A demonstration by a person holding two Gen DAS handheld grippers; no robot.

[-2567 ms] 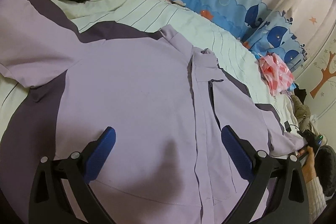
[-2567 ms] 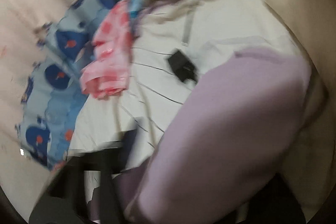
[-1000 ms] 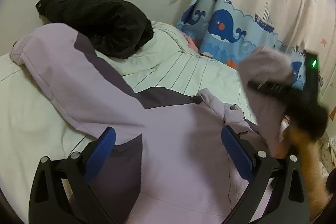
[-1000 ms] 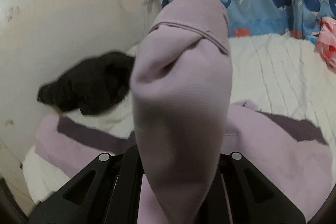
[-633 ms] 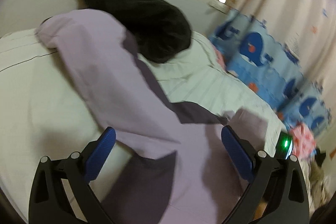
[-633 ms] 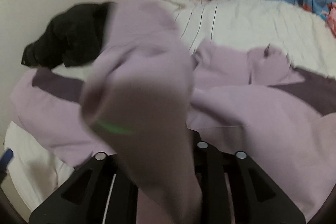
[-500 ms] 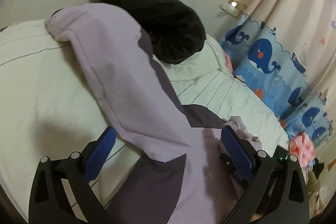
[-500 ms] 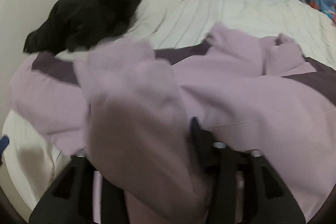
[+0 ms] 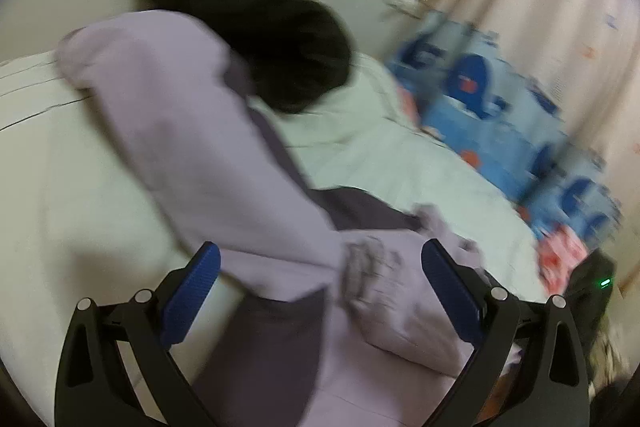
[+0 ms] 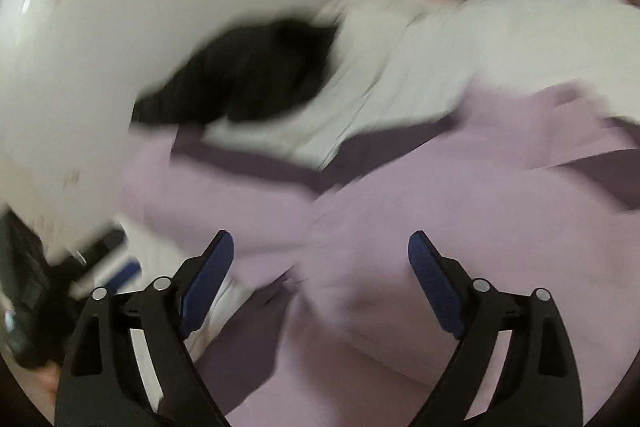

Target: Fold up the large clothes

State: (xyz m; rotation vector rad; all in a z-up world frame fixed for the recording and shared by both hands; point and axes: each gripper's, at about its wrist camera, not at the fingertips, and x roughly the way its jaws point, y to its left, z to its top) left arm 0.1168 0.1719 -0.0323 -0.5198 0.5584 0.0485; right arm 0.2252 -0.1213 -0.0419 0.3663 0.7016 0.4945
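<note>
Your right tool (image 10: 320,277) is opening, its sleeve just dropped across the jacket (image 10: 400,227) on the bed (image 9: 60,187). Left tool (image 9: 320,291) open, empty. One sleeve fold done.

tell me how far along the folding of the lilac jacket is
Early. Done: one sleeve of the lilac and dark purple jacket seems laid across its body on the white bed. In hand: nothing; the right gripper is opening with no cloth pinched, and the left gripper hangs open above the fabric. Left: the other sleeve lies stretched toward the black garment, and the body is unfolded.
</note>
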